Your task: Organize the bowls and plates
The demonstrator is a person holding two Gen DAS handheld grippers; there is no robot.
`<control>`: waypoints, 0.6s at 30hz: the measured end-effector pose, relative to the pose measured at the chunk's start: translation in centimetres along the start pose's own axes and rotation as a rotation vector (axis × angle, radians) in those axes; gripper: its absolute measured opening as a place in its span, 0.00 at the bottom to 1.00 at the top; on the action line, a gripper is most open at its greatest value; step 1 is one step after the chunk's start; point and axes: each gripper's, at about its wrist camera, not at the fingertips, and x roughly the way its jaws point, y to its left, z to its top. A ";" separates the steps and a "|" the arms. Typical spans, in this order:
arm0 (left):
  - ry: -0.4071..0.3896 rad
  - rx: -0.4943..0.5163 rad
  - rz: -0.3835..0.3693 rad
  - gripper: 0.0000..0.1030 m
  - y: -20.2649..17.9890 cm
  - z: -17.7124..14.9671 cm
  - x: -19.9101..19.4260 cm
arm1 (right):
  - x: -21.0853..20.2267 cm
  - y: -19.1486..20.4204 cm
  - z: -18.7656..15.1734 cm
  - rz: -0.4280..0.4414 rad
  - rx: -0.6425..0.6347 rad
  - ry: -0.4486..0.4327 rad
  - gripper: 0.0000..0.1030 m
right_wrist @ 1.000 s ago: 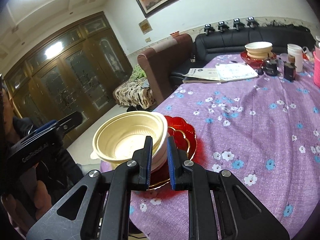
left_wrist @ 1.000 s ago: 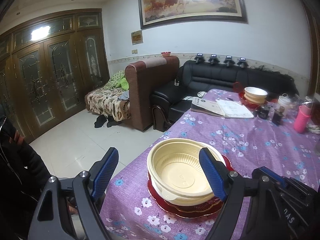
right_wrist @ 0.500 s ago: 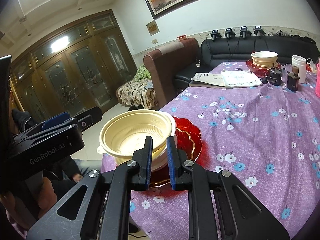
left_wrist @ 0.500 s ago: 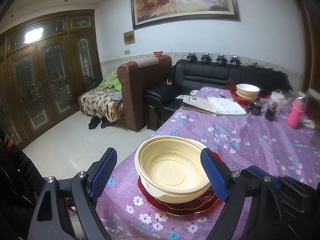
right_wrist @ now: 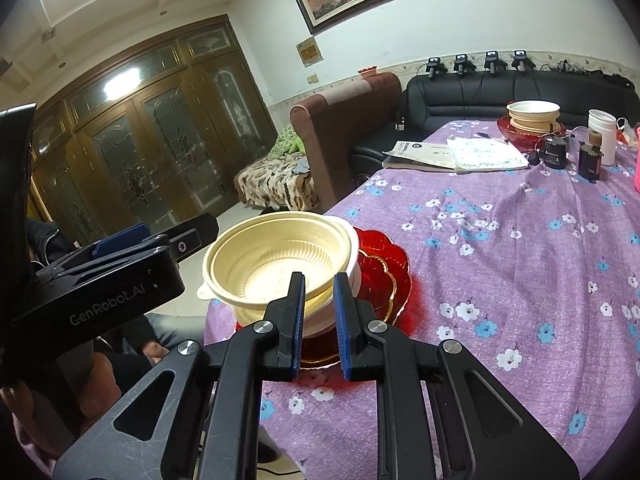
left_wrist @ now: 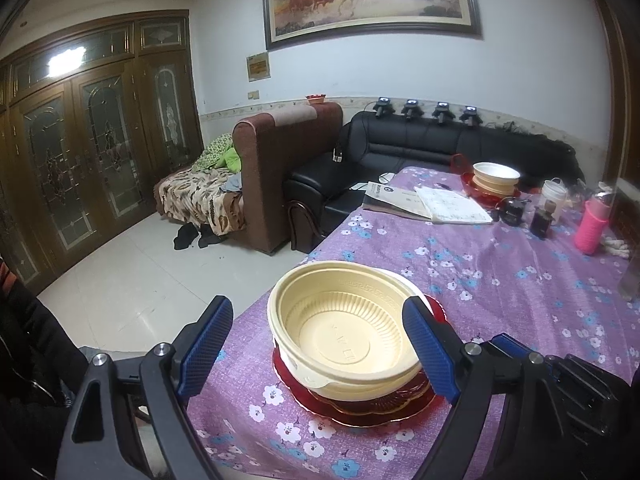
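Observation:
A cream plastic bowl (left_wrist: 344, 344) sits nested in a white bowl (left_wrist: 404, 280) on a red scalloped plate (left_wrist: 360, 412) at the near corner of the table. My left gripper (left_wrist: 316, 308) is open, its blue pads (left_wrist: 204, 340) on either side of the stack; the left pad stands well clear of it. In the right wrist view my right gripper (right_wrist: 320, 280) is shut on the near wall of the cream bowl (right_wrist: 272, 264), one finger inside and one outside. A second stack of bowls (left_wrist: 496, 176) on a red plate stands at the far end.
The purple flowered tablecloth (left_wrist: 500, 288) covers the table. Papers (left_wrist: 432, 204), dark jars (left_wrist: 540, 220), a white cup (left_wrist: 554, 196) and a pink bottle (left_wrist: 592, 228) crowd the far end. A person's dark sleeve (left_wrist: 32, 344) is at the left, and sofas (left_wrist: 420, 152) lie beyond the table.
In the left wrist view the bowl stack has shifted slightly left between the pads. The right gripper keeps the same hold on the bowl's wall.

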 end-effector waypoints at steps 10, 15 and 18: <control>0.013 0.001 -0.006 0.85 0.3 -0.1 0.2 | 0.2 0.0 0.0 0.000 -0.002 0.003 0.14; 0.006 0.000 -0.017 0.85 0.4 -0.1 0.0 | 0.2 0.0 0.0 0.002 -0.001 0.002 0.14; 0.000 -0.004 -0.035 0.85 0.6 -0.1 -0.1 | 0.2 0.2 -0.1 0.005 -0.007 -0.002 0.14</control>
